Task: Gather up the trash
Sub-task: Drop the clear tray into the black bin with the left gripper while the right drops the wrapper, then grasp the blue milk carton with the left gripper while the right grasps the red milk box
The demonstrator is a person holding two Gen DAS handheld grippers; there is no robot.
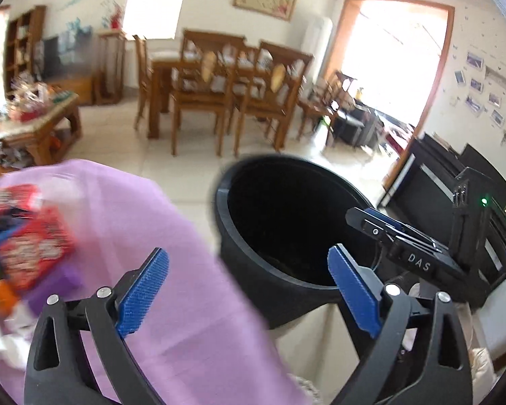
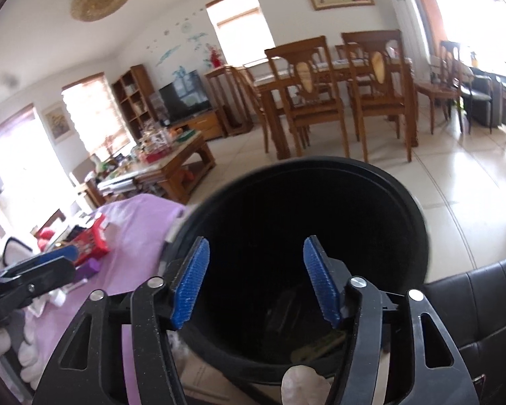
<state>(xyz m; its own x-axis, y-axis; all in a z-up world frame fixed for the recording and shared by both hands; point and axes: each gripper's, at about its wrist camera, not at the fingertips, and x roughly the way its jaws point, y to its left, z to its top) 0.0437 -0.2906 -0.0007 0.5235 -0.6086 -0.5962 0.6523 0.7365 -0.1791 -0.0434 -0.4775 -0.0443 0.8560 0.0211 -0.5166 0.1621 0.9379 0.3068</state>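
Note:
A black round bin (image 1: 280,222) stands beside a table with a purple cloth (image 1: 185,270). My left gripper (image 1: 249,290) is open and empty, hovering over the cloth's edge next to the bin. My right gripper (image 2: 256,280) is open and empty, right over the bin's mouth (image 2: 303,236); some trash lies dim at the bin's bottom (image 2: 317,344). Red snack packets (image 1: 30,236) and other wrappers lie on the cloth at the left; they also show in the right wrist view (image 2: 91,236). The right gripper shows in the left wrist view (image 1: 388,229), the left one in the right wrist view (image 2: 33,270).
A black leather seat (image 2: 472,303) is to the right of the bin. A cluttered wooden coffee table (image 2: 172,162) and a dining table with chairs (image 1: 219,84) stand further off on the tiled floor. A black piano (image 1: 438,175) is at the right wall.

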